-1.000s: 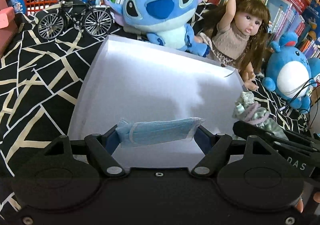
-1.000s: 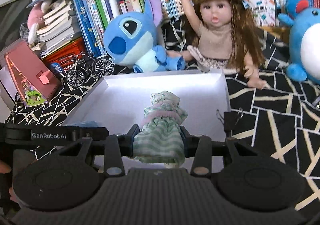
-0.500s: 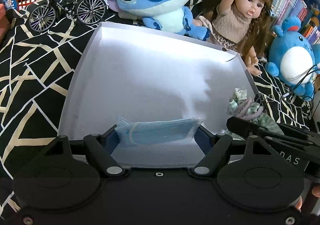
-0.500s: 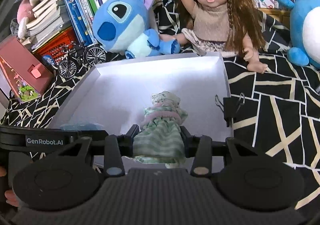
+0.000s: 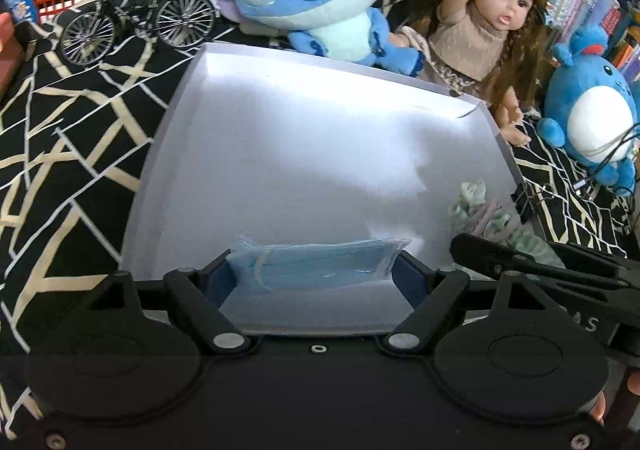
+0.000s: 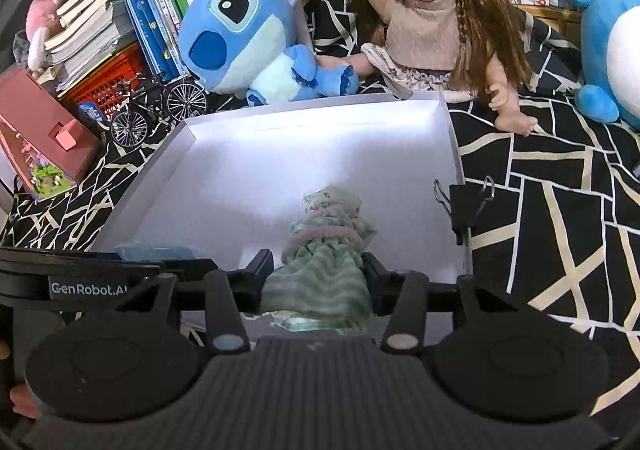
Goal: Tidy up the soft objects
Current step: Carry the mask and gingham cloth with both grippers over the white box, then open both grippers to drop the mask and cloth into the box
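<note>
both grippers hang over the white tray point(image 6: 448, 122), jaws just opening: the left gripper point(image 5: 316, 270) frees a blue face mask point(image 5: 320, 260), the right gripper point(image 6: 318, 274) a rolled green cloth point(image 6: 324, 266). in my judgement, widen fully and lift straight up, so neither snags.

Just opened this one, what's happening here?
A person holds a tool in each hand over a white tray on a patterned cloth. The left tool has a blue face mask between its fingers; the right tool has a small green doll dress. Both tools' jaws have just been opening, apparently releasing into the tray.
</note>
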Demonstrator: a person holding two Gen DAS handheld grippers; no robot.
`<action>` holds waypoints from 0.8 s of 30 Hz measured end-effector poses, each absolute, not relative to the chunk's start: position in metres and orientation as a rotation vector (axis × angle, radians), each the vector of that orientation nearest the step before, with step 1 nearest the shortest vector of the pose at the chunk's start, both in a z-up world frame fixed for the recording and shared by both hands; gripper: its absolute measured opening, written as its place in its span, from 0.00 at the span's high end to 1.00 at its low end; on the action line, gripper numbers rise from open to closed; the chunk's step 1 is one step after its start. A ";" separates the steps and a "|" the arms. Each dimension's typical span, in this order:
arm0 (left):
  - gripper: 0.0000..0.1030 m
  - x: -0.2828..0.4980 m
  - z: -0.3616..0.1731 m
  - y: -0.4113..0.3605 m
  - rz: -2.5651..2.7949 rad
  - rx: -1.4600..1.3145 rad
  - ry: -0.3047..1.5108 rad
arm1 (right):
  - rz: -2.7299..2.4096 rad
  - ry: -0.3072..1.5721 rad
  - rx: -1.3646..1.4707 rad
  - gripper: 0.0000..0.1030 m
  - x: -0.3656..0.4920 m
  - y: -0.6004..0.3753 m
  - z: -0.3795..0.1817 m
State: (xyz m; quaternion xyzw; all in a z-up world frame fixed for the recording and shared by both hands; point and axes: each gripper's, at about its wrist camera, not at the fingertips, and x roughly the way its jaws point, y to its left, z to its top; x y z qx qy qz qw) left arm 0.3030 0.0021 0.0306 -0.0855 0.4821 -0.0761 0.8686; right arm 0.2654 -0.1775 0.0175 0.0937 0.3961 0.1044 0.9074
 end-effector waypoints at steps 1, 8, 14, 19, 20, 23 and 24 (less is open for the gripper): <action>0.19 0.302 0.032 0.004 -0.156 -0.181 1.003 | 0.219 0.813 0.191 0.36 0.265 -0.178 0.019; 0.17 0.288 0.049 0.014 -0.158 -0.209 0.944 | 0.238 0.778 0.162 0.30 0.257 -0.176 0.031; 0.16 0.267 0.065 0.009 -0.189 -0.179 0.889 | 0.252 0.730 0.116 0.26 0.243 -0.176 0.047; 0.14 0.244 0.077 0.010 -0.212 -0.169 0.839 | 0.267 0.675 0.084 0.20 0.225 -0.178 0.061; 0.13 0.239 0.079 0.011 -0.215 -0.167 0.826 | 0.272 0.664 0.077 0.20 0.220 -0.178 0.063; 0.12 0.223 0.085 0.014 -0.215 -0.167 0.780 | 0.284 0.634 0.061 0.17 0.207 -0.179 0.068; 0.11 0.218 0.087 0.014 -0.216 -0.167 0.766 | 0.287 0.623 0.058 0.16 0.203 -0.179 0.069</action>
